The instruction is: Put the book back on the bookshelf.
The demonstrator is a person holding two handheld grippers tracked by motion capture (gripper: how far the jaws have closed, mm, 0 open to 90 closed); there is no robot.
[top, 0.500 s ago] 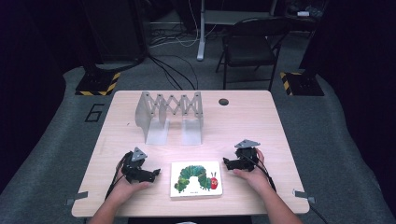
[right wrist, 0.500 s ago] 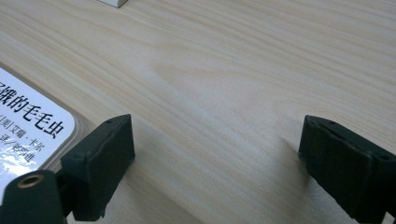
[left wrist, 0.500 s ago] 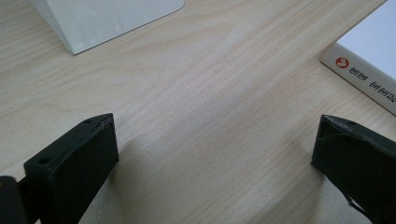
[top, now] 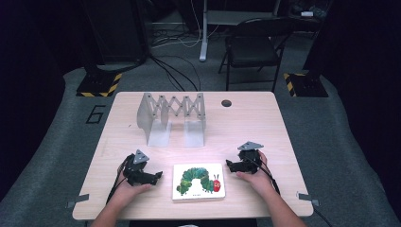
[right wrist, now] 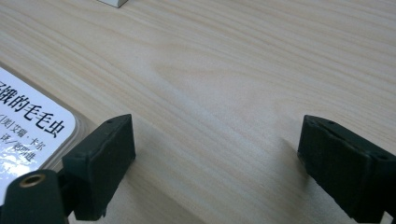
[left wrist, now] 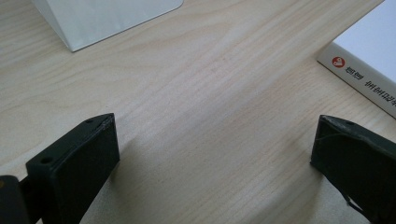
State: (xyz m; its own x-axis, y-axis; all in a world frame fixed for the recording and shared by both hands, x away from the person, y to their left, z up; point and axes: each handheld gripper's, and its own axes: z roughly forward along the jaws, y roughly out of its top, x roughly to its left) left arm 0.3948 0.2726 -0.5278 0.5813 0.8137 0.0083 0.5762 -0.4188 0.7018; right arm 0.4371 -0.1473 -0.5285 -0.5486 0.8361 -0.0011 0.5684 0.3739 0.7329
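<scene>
Pale wood-grain counter point(top: 246, 123) carries one white square board book with a green caterpillar on its cover point(top: 198, 181), lying flat between the two grippers. One left gripper point(top: 158, 176), black with a grey three-cornered plate on top, rests on the counter just to the book's left, its tips pointing toward the book's near edge without touching it. One right gripper point(top: 229, 164), of the same build, rests just off the book's upper right corner, tips pointing toward it.

In the left gripper view the two black jaws stand wide apart with bare wood between them and hold nothing; the book's spine point(left wrist: 369, 74), with a red dot and small print, lies ahead and to the right of the right-hand jaw, apart from it. In the right gripper view the two jaws are likewise spread wide and empty; the book's rounded corner with black print point(right wrist: 32, 135) sits just beside the left-hand jaw, outside the gap.

One grey metal expanding file rack point(top: 172, 116) with two flat base plates stands well ahead of both grippers, nearer the left one. One small dark round hole point(top: 226, 103) in the counter lies far ahead of the right gripper.
</scene>
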